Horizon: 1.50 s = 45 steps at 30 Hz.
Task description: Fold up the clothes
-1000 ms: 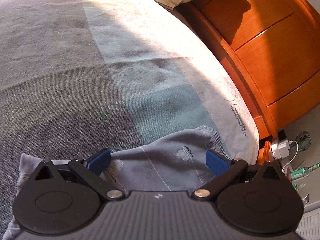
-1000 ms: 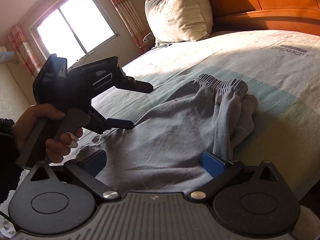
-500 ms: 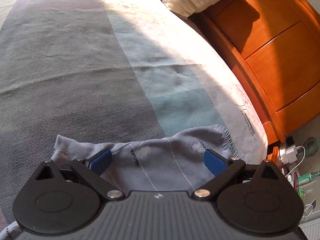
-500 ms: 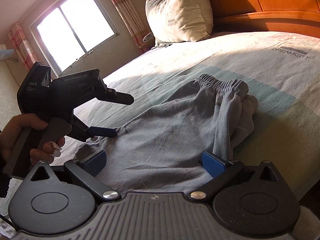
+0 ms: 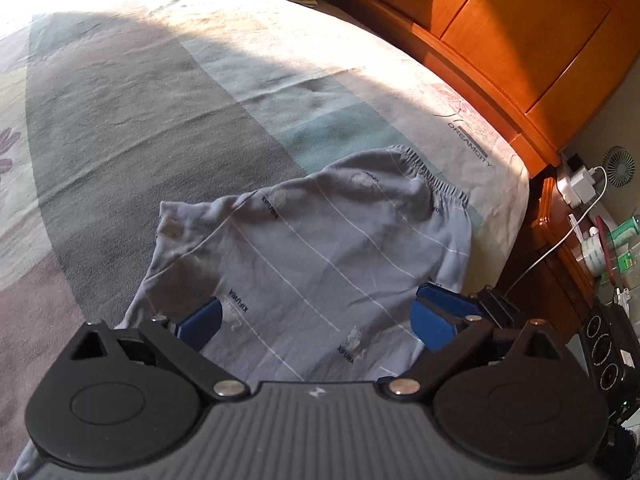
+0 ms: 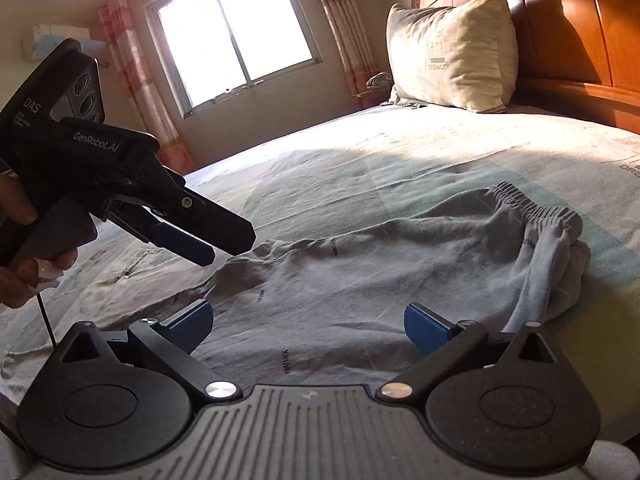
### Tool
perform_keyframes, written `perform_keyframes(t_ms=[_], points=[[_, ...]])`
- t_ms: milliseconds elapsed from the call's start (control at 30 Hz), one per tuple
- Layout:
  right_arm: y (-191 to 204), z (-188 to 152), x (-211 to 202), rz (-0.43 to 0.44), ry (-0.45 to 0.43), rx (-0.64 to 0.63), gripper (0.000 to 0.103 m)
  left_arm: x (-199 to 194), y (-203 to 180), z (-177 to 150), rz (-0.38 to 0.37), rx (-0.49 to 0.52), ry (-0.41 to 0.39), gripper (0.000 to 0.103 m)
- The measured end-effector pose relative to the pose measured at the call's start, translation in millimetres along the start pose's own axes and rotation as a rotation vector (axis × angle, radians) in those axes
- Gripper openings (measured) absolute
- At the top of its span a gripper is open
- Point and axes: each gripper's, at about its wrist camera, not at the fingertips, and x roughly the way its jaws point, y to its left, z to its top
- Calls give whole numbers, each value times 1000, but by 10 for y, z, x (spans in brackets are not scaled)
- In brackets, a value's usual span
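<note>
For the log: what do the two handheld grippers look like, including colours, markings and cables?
Both are matte black plastic with blue finger pads, round pivot discs, silver screws and a ribbed grey top. The left gripper has a pistol-style handle, white "GenRobot.AI" and "DAS" lettering, and round lenses. A thin black cable hangs beneath it.

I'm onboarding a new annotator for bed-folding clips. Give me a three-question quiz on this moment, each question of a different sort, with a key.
1. True or false: the left tongs are clamped on the grey shorts.
2. Multiple choice: the elastic waistband lies nearest to A) the window, B) the wooden headboard side of the bed, C) the pillow.
3. Fill in: the right tongs hang over the shorts with their jaws ____.

Key: 1 false, they hang open just above the fabric, in both views. 2 B. 3 open.
</note>
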Motion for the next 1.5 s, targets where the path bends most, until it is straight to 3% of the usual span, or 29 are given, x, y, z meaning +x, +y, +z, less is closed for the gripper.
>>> perform_keyframes(t_ms=[100, 133, 267, 400, 467, 533, 600, 700, 867, 933, 1100, 1167, 1500], points=[[119, -89, 191, -43, 193, -43, 103, -82, 82, -192, 44, -19, 3, 100], [177, -105, 150, -60, 179, -85, 103, -116, 95, -233, 53, -19, -6, 100], [393, -116, 46, -85, 257, -175, 103, -254, 145, -399, 92, -17, -46, 100], [541, 34, 105, -111, 196, -212, 103, -392, 195, -564, 131, -16, -85, 100], [560, 20, 239, -136, 206, -244, 103, -460, 220, -647, 151, -15, -105, 100], [543, -84, 417, -201, 272, -287, 103, -513, 230, -733, 167, -10, -122, 100], [447, -168, 337, -177, 210, -238, 103, -508, 219, -846, 176, -5, -130, 100], [433, -181, 302, -177, 213, -231, 103, -460, 205, -1022, 192, 2, -133, 100], [477, -160, 216, -181, 275, -266, 103, -287, 386, -1342, 196, -133, -96, 100], [486, -138, 161, -177, 303, -279, 103, -313, 419, -1382, 172, -159, -109, 102], [499, -85, 102, -175, 217, -310, 103, -506, 399, -1320, 163, -172, -181, 102], [433, -143, 227, -186, 269, -277, 103, -583, 397, -1311, 172, -178, -210, 102], [409, -218, 211, -189, 237, -243, 103, -877, 786, -1534, 167, -253, -170, 102]])
